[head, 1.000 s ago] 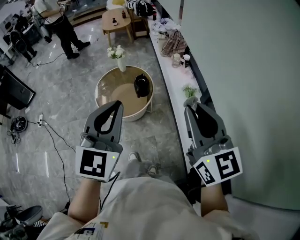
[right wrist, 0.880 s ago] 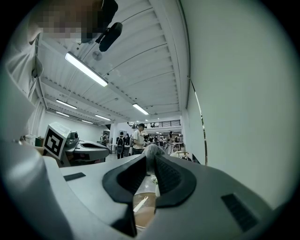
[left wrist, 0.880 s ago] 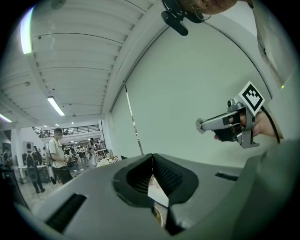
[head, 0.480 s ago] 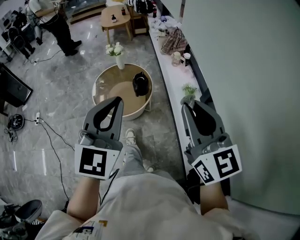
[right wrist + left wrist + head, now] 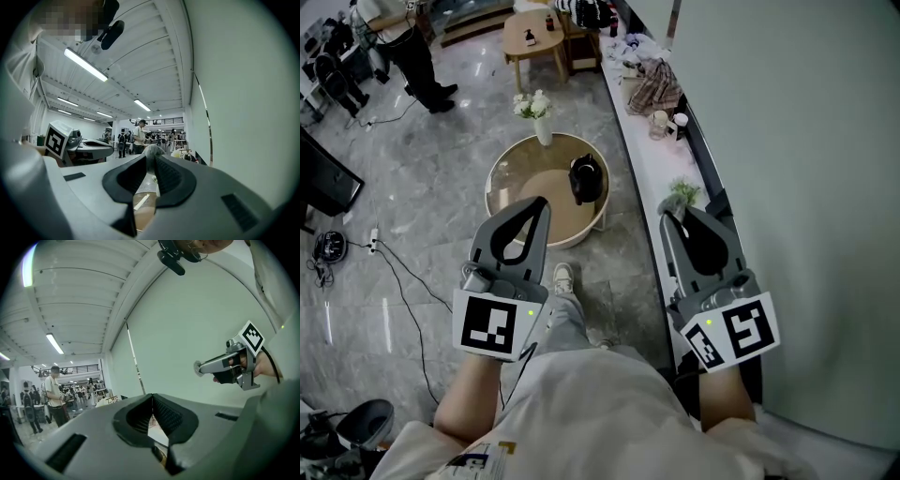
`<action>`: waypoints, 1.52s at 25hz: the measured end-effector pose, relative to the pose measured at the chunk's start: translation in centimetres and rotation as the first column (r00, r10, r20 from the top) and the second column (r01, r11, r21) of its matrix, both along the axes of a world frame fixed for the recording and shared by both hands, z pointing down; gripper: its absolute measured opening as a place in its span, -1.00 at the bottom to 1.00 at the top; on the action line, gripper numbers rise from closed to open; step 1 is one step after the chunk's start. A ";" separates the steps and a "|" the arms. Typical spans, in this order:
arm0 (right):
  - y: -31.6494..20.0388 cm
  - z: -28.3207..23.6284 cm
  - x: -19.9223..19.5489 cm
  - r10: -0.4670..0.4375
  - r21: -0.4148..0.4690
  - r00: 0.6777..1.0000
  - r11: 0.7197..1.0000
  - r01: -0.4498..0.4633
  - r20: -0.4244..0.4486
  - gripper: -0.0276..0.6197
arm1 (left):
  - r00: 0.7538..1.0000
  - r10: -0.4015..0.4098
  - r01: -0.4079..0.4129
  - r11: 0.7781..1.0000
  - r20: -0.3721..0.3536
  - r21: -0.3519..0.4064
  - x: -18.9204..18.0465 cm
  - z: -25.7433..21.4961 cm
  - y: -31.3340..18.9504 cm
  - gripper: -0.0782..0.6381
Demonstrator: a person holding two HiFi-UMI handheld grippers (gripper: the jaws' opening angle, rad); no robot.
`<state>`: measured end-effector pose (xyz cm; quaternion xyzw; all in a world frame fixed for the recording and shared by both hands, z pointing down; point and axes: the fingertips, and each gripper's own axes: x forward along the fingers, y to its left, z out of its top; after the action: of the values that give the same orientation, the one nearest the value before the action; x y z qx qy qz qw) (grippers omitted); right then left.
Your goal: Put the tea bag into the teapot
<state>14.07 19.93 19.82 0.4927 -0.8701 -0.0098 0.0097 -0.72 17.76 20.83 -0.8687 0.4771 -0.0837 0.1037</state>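
Head view looked steeply down on a person standing on a marble floor [image 5: 412,216], one hand-held gripper in each hand, both held level with their long axes roughly parallel and aimed ahead.

At the left, the left hand-held gripper [image 5: 541,202] had its jaws pressed together tip to tip. Its own view showed the ribbed pads meeting with nothing between them.

Just beyond its tips stood a low round table [image 5: 494,183] with a glass top. A white vase of flowers [image 5: 541,120] sat at the far rim, and the black teapot [image 5: 585,178] stood on the right half of the top, its lid apparently on. The teapot lay ahead of both grippers and between their lines, a little right of the left one's axis and nearer to it than to the other.

Further right, the right hand-held gripper [image 5: 667,217] was drawn together to a sliver at most and held nothing. It hung beside a long white ledge [image 5: 647,159] along the wall, its tips close to a small plant [image 5: 680,195]. Cups and a checked cloth lay further along.

No tea bag could be made out in any view. It probably had to be found first, and with both grippers empty the teapot was well short of either one's reach.
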 end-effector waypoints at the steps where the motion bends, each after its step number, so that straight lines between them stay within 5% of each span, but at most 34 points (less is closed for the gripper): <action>1: -0.8 0.1 -0.2 0.000 -0.003 1.000 1.000 0.000 0.000 -0.76 | 1.000 0.001 -0.001 1.000 0.000 -0.001 -0.2 0.1 -0.8 -0.76; 23: -19.2 0.8 -4.2 0.033 -0.071 0.999 0.997 -0.033 -0.004 -0.76 | 0.997 0.074 -0.074 0.995 0.000 -0.063 -2.8 1.3 -19.7 -0.76; 38: -30.8 1.1 -10.2 0.079 -0.109 0.996 0.991 -0.082 -0.029 -0.76 | 0.987 0.162 -0.161 0.984 0.013 -0.080 -8.0 2.0 -31.2 -0.76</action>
<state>3.85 -10.91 20.88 0.5259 -0.8485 0.0327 0.0479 -8.70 -13.41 22.79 -0.9070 0.4005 -0.1021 0.0807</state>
